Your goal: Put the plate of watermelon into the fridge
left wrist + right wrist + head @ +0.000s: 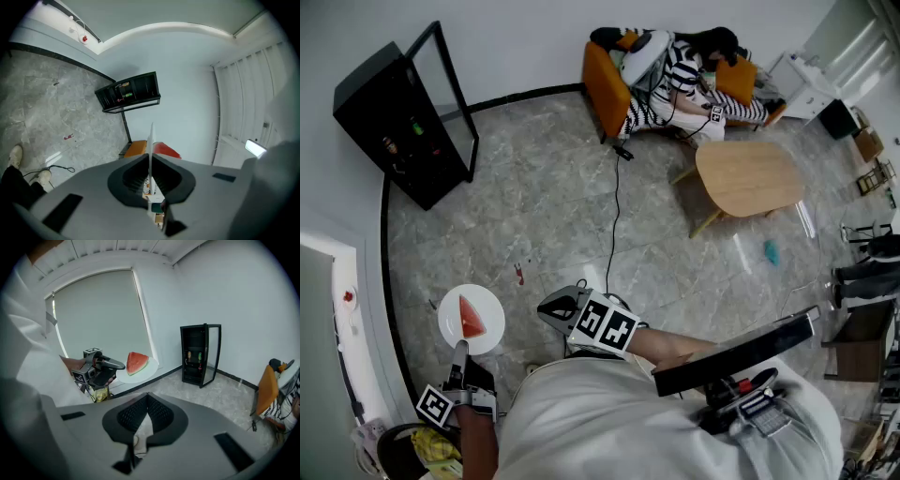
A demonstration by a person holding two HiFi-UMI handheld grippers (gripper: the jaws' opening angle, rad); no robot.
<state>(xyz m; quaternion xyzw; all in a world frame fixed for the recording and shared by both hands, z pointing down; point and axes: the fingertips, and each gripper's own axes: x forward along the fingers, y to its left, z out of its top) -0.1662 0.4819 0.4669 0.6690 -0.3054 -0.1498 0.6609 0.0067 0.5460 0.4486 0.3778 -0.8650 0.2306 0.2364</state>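
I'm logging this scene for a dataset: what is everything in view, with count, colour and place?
plate: one, white, held out over the floor
watermelon slice: one, red, on the plate
fridge: one, black, glass door open, against the wall
armchair: one, orange, by the wall
seated person: one, striped clothes, in the armchair
table: one, light wood, beside the armchair
cable: one, black, along the floor
left hand-held gripper: one, shut on the plate's rim
right hand-held gripper: one, shut, empty
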